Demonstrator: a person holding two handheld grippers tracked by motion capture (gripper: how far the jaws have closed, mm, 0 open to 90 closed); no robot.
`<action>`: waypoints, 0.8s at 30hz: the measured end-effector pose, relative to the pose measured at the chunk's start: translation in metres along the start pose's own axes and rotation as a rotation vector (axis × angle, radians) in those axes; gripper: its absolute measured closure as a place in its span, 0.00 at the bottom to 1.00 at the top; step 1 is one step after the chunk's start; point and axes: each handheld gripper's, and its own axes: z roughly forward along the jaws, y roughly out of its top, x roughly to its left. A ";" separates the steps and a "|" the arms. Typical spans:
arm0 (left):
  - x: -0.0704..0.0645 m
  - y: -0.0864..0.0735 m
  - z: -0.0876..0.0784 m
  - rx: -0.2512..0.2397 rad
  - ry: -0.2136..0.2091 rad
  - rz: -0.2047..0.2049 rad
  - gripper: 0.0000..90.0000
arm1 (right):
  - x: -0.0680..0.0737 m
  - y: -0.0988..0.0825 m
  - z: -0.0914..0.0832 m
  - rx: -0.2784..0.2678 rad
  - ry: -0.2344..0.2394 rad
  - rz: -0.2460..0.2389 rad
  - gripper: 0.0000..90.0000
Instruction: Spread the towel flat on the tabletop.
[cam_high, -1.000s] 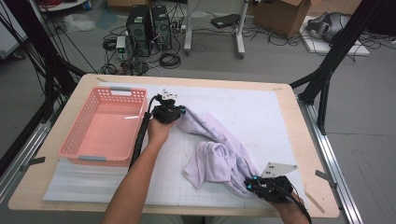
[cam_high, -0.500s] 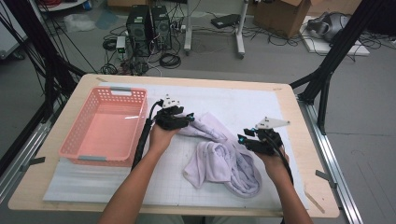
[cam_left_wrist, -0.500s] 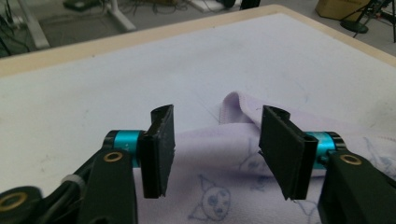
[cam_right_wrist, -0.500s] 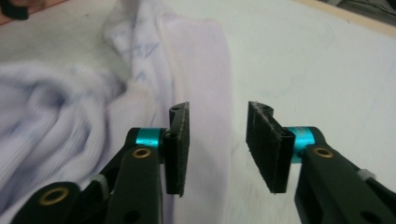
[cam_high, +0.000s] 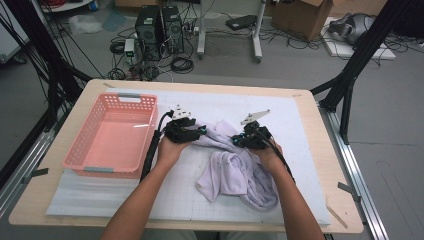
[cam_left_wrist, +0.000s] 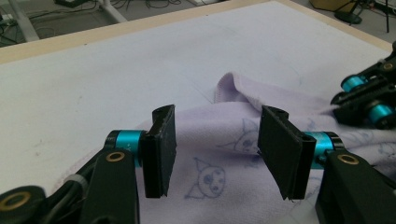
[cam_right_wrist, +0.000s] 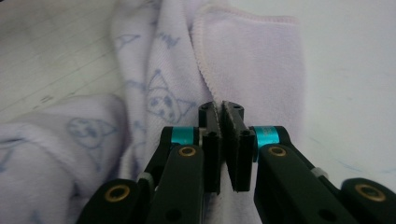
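A lavender towel (cam_high: 240, 175) printed with cat faces lies crumpled on the white mat (cam_high: 300, 125). My left gripper (cam_high: 202, 131) rests over its far left end. Its jaws have just been opening and now stand open, with cloth (cam_left_wrist: 233, 126) below them and nothing between the pads (cam_left_wrist: 159, 149). My right gripper (cam_high: 236, 141) sits just to the right of it, at the towel's far fold. Its jaws have just been closing and are shut on the towel's stitched hem (cam_right_wrist: 252, 56). In the left gripper view the right gripper (cam_left_wrist: 369, 100) shows at the right edge.
A pink plastic basket (cam_high: 80, 150) stands on the left part of the mat, close to my left forearm. The wooden table edge (cam_high: 325, 150) runs along the right. Computers and cables lie on the floor beyond the table.
My right gripper travelled from the table's front right corner up to the towel's far end and shut on the hem. The left gripper opened and let go of the cloth.
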 end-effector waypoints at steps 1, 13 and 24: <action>0.000 0.000 0.000 0.001 -0.001 -0.001 0.52 | -0.006 -0.001 -0.005 -0.021 -0.032 0.022 0.96; -0.019 -0.008 0.020 0.047 -0.061 0.004 0.51 | -0.071 -0.042 -0.048 -0.070 -0.352 0.327 0.95; -0.045 -0.001 0.053 0.119 -0.123 0.020 0.48 | -0.069 -0.051 -0.065 -0.119 -0.516 0.335 0.96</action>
